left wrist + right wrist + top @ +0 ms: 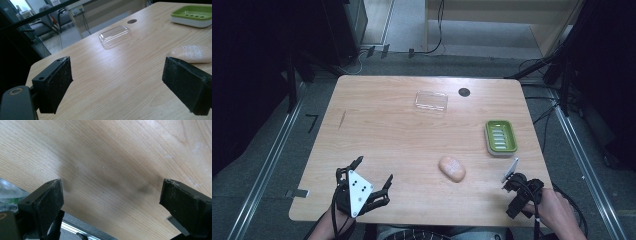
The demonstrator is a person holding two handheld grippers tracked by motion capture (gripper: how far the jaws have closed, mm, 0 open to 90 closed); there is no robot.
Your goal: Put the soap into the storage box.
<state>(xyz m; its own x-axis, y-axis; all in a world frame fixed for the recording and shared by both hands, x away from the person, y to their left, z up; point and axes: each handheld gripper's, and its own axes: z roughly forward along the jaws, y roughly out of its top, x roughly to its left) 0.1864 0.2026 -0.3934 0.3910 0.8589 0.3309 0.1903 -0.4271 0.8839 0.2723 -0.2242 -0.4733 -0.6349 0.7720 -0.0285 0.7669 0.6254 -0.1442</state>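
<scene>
A pink bar of soap lies on the wooden table right of centre, near the front. In the left gripper view the soap lies just beyond the right jaw. A green soap dish on a white base stands at the right, also visible as the dish far right. A clear plastic lid rests toward the back, seen as the lid ahead. My left gripper is open and empty at the front left. My right gripper is open and empty over the front right corner, pointing down at bare wood.
A round dark hole sits in the table near the back edge, right of the lid. A thin dark mark lies at the left. Cables and dark stands surround the table on the floor. The table's front edge runs close under my right gripper.
</scene>
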